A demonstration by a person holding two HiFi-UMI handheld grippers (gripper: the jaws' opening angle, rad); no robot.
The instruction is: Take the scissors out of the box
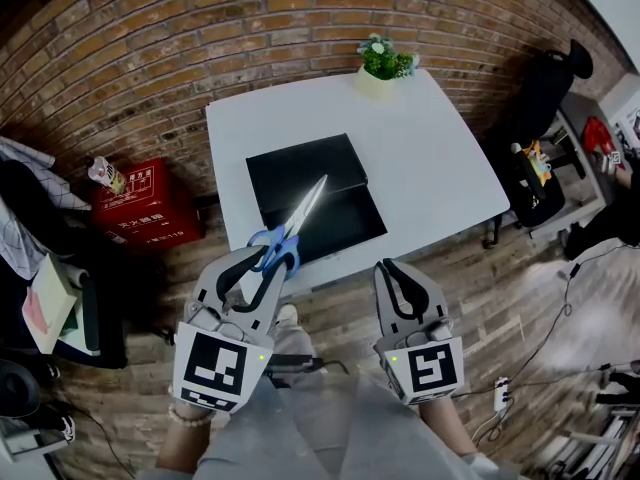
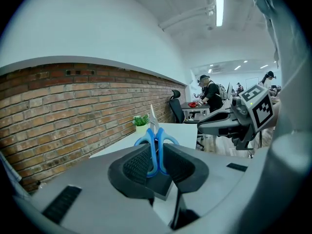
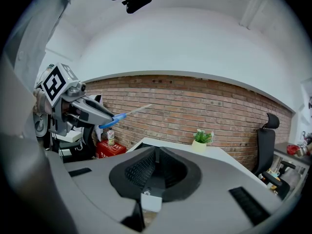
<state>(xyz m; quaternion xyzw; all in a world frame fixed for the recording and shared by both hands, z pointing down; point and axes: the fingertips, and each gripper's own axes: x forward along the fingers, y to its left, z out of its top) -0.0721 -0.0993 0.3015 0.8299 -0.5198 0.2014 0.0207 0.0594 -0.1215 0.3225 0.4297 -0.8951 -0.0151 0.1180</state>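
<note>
Scissors between left jaws (blue handles)

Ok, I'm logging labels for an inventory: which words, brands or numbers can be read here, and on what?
Nothing reads clearly.
Red box: white characters on top and front, too blurred to read.
Bottle on it: label too small.
Marker cubes: black-and-white square patterns, no words.
Black box, scissors: no print seen.
</note>
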